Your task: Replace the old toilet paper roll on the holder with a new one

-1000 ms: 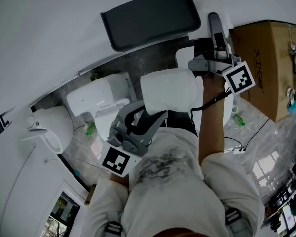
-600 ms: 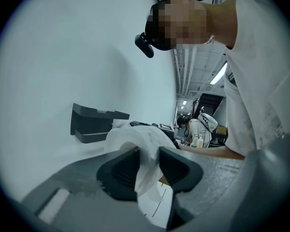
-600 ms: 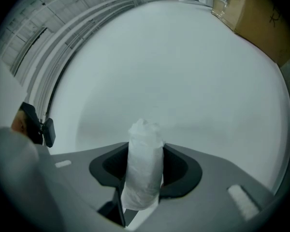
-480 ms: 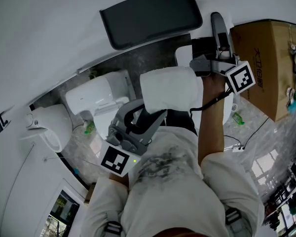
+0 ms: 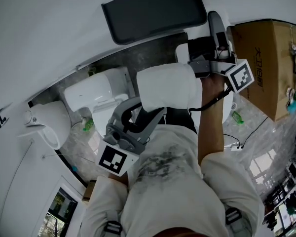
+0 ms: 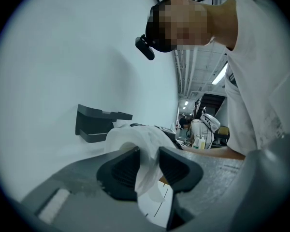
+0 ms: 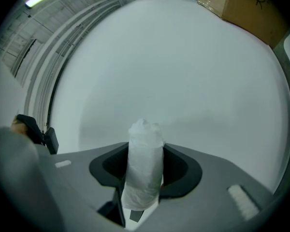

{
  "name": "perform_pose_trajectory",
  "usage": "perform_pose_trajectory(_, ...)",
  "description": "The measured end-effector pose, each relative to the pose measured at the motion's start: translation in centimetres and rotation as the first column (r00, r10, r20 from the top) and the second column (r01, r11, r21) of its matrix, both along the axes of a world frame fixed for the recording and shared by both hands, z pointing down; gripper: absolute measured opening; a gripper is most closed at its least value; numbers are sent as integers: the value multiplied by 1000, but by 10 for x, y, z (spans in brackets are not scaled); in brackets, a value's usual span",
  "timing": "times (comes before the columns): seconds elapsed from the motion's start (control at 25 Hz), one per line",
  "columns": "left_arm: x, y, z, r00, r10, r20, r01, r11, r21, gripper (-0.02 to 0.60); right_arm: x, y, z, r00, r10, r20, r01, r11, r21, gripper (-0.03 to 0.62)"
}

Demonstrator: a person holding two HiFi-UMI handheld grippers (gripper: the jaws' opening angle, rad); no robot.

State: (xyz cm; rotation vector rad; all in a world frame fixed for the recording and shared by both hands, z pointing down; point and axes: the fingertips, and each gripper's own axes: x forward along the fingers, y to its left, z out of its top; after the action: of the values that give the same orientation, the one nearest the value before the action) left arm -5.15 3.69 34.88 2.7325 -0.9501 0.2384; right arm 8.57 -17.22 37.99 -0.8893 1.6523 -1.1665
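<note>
Left gripper (image 5: 147,116), below and left of the holder (image 5: 153,11): jaws closed to a narrow gap, pinching a loose fold of paper at the near end of the toilet paper roll (image 5: 165,88). The roll hangs in the air just below the holder, not touching it. Right gripper (image 5: 200,63), below the holder's right end: jaws partly closed and clamped on the roll's other edge, which is squashed between the pads.

Likely step: carrying the new roll up to the holder. Whether an old roll sits in the holder can't be seen.

To do it well, move both hands together with the roll level. The left grip is on soft paper and could tear or unwind, so avoid pulling the ends apart.
</note>
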Motion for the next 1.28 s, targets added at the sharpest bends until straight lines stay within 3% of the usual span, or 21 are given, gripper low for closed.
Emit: perform_pose_trajectory(1.28,-43,-4,-22,996,-87,4,87,995,50,140,-65,26,-2,993,-116,-29,117,992,35,183)
